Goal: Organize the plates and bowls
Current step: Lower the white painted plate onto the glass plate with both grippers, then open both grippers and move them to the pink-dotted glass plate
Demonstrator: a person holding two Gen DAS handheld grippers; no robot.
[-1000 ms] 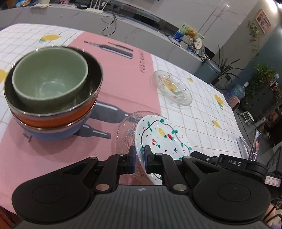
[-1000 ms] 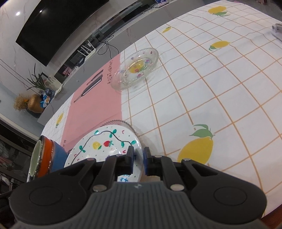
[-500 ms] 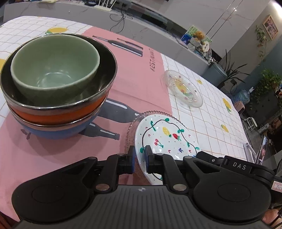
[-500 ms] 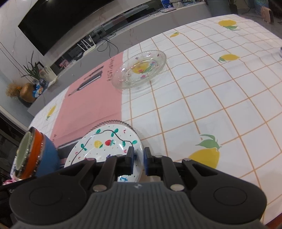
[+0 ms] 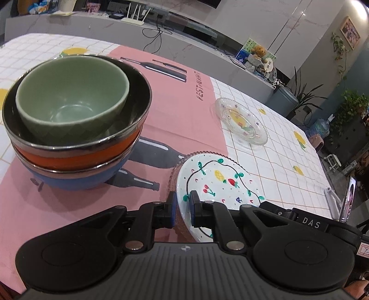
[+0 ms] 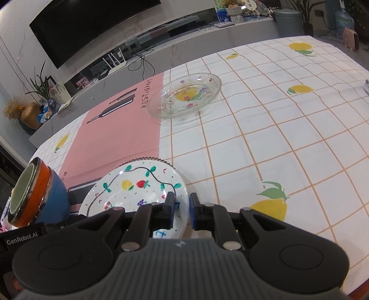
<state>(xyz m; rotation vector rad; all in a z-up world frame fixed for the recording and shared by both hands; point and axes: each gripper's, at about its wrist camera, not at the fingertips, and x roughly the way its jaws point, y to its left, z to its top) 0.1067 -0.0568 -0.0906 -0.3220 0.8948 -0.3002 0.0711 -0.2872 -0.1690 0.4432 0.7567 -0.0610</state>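
Observation:
A white plate painted with fruit (image 5: 221, 182) (image 6: 138, 187) rests on a clear ribbed glass plate (image 5: 171, 177) (image 6: 147, 158). My left gripper (image 5: 183, 206) is shut on the white plate's left rim. My right gripper (image 6: 181, 207) is shut on its right rim. A second clear glass plate with painted fruit (image 5: 241, 120) (image 6: 185, 94) lies farther back on the table. A green bowl (image 5: 71, 94) sits nested in an orange bowl (image 5: 76, 152), which sits in a blue bowl (image 5: 78, 180) (image 6: 55, 198), to the left.
The table has a pink runner (image 5: 175, 103) (image 6: 120, 131) and a white checked lemon-print cloth (image 6: 276, 129). A phone on a stand (image 5: 348, 198) is at the table's right edge. A grey counter with a router and cables (image 5: 138, 20) runs behind.
Both grippers stay shut on the white plate. The left view has shifted, with the bowl stack now a little farther right and up in it. The right view has tilted up toward the far plate.

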